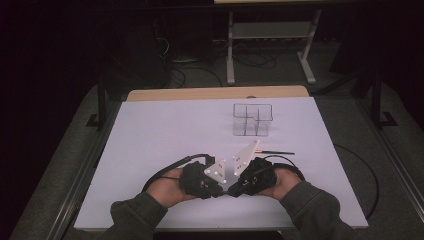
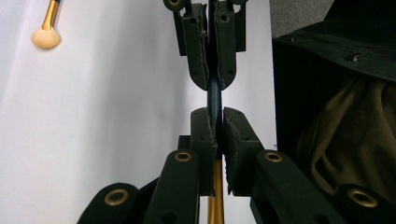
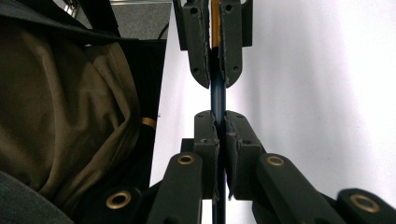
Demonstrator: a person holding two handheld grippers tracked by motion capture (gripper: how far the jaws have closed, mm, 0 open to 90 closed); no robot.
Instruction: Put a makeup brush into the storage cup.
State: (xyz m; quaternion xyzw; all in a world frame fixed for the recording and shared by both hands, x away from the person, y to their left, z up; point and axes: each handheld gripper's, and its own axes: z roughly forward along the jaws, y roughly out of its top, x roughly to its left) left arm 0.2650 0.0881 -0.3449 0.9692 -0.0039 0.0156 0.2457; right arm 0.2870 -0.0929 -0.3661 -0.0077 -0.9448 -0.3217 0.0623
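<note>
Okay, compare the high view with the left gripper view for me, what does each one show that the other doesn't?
High view alone: the clear compartment organizer standing upright toward the table's far side, the wooden strip along the table's far edge, and both hands meeting near the front edge.

Left gripper view alone: close detail of the grip, with the left gripper and the right gripper tip to tip, both shut on one thin brush handle, dark blue between them and gold nearer the camera.

Both share: the white table cover and a second brush lying loose on it.
</note>
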